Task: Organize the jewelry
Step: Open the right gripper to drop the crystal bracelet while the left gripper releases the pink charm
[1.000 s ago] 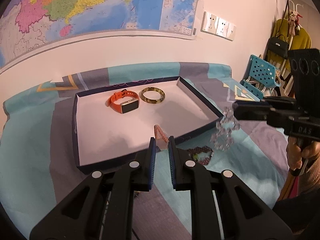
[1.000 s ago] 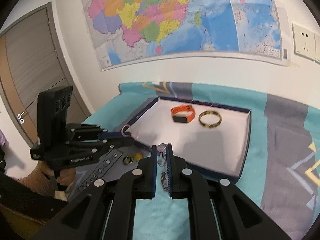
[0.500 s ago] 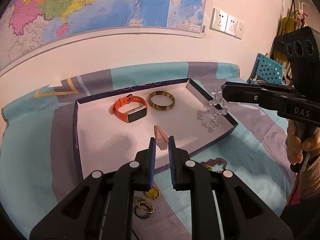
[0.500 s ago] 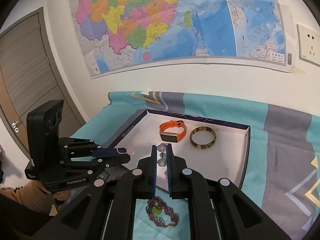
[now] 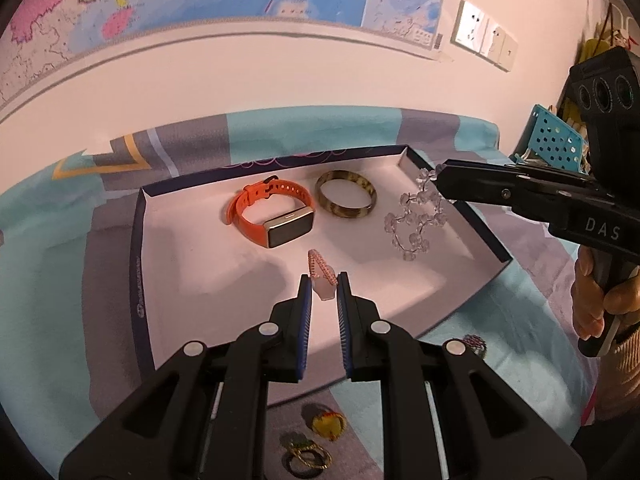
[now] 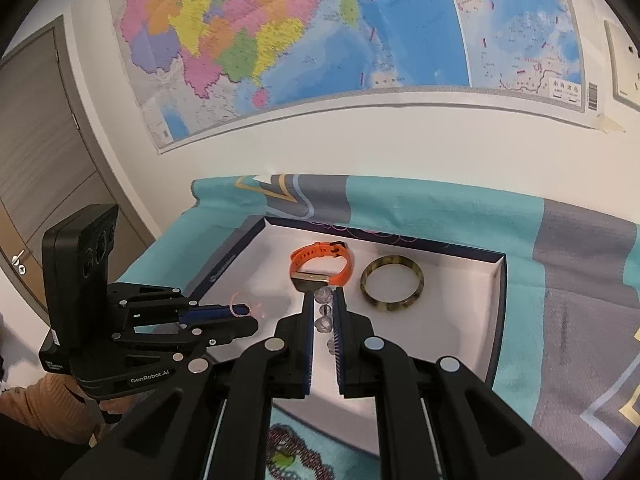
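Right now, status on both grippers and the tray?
Left gripper shut on pink ring. Right gripper shut on crystal bracelet, over tray. Nothing blocking.

A wall map (image 6: pixel 320 40) hangs above wall sockets (image 5: pixel 484 40).

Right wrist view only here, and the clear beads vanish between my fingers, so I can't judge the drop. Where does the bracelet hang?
Observer: The clear crystal bead bracelet dangles from the right gripper tip over the white tray with dark rim, right of the mottled brown bangle.
Operator: Anything outside the tray that I can't see?
Observer: Yes: a yellow ring and a dark ring cluster lie on the patterned cloth before the tray's near wall.
Operator: And the left gripper's load?
Observer: The left gripper pinches a pale tag on a pink beaded loop.
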Available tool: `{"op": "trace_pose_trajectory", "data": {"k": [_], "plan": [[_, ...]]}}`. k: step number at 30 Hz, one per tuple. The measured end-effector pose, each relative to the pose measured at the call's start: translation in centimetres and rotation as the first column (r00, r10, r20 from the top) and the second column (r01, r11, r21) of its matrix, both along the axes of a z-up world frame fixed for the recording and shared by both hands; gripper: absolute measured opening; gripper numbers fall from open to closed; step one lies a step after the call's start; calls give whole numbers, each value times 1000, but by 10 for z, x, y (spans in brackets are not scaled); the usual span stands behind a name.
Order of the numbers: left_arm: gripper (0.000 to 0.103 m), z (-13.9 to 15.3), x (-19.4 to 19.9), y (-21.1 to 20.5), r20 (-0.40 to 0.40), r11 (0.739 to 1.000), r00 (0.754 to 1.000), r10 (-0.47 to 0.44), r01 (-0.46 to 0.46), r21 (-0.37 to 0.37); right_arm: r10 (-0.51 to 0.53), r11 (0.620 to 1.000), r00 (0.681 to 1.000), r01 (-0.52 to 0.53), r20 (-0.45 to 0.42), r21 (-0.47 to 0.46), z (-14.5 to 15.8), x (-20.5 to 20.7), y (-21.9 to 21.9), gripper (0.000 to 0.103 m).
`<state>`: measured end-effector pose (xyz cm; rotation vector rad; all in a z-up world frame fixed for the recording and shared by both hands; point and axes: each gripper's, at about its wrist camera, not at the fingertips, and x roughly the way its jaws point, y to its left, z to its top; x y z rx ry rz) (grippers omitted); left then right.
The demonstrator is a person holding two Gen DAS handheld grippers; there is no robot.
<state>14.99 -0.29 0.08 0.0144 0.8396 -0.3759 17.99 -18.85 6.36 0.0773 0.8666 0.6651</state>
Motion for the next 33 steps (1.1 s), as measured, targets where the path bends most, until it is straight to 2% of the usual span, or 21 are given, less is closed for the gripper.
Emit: {"op": "trace_pose_trajectory", "data": {"k": [18, 33], "plan": [[14, -21, 39, -3, -90, 999, 995, 33, -30, 26, -8, 1000, 998, 7, -63, -21, -31, 28, 11, 8], [14, -28, 53, -5, -110, 998, 992, 56, -51, 45, -2, 999, 994, -4, -114, -47, -52, 39, 19, 10]]}}
